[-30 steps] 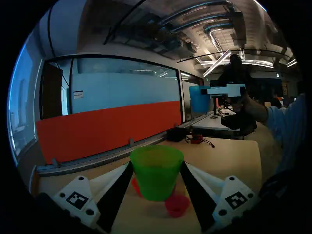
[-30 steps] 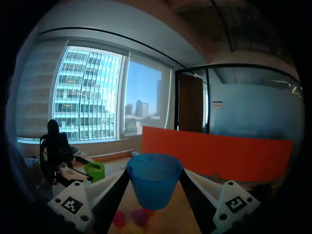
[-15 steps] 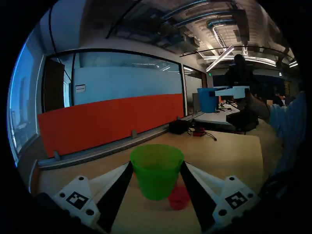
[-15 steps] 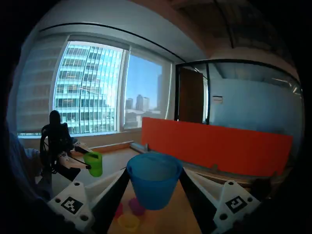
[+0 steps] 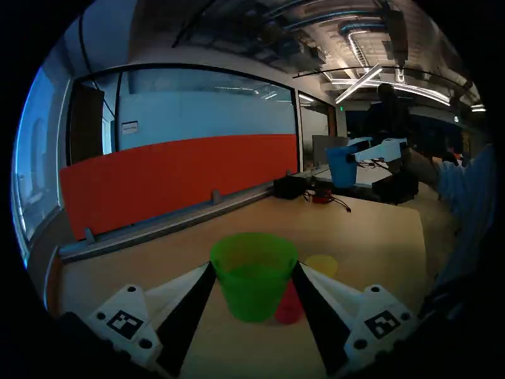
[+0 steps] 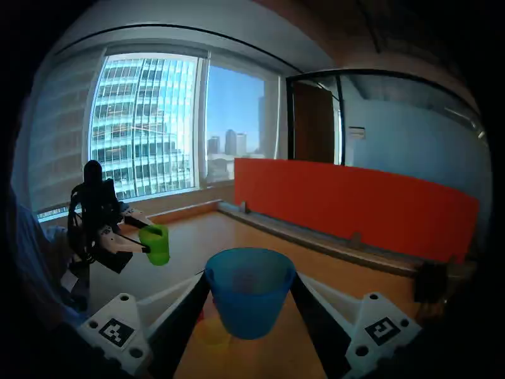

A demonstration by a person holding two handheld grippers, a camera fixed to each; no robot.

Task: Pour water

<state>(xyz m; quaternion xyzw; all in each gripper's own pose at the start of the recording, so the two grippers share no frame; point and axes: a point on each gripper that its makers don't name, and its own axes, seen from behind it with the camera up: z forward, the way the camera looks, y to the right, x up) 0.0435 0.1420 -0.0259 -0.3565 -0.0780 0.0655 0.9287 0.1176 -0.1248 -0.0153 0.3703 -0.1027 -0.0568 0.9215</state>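
Note:
My left gripper (image 5: 254, 287) is shut on an upright green cup (image 5: 254, 273), held above the wooden table (image 5: 366, 234). In the right gripper view my right gripper (image 6: 250, 300) is shut on an upright blue cup (image 6: 250, 290). The left gripper view also shows the blue cup (image 5: 341, 167) far off at the right, in the right gripper (image 5: 353, 151) with a hand behind it. From the right gripper view, the green cup (image 6: 156, 244) hangs at the left in the left gripper (image 6: 146, 243). Whether either cup holds water I cannot tell.
Small red (image 5: 290, 308) and yellow (image 5: 322, 264) cups stand on the table below the green cup. An orange partition (image 5: 177, 177) with a metal rail runs along the table's far edge. Black devices with cables (image 5: 293, 186) lie at the far end. Windows (image 6: 145, 126) are behind the left gripper.
Both grippers have tilted down, so more of the table shows. The blue cup sits lower in the left gripper view. The small cups have shifted under each held cup.

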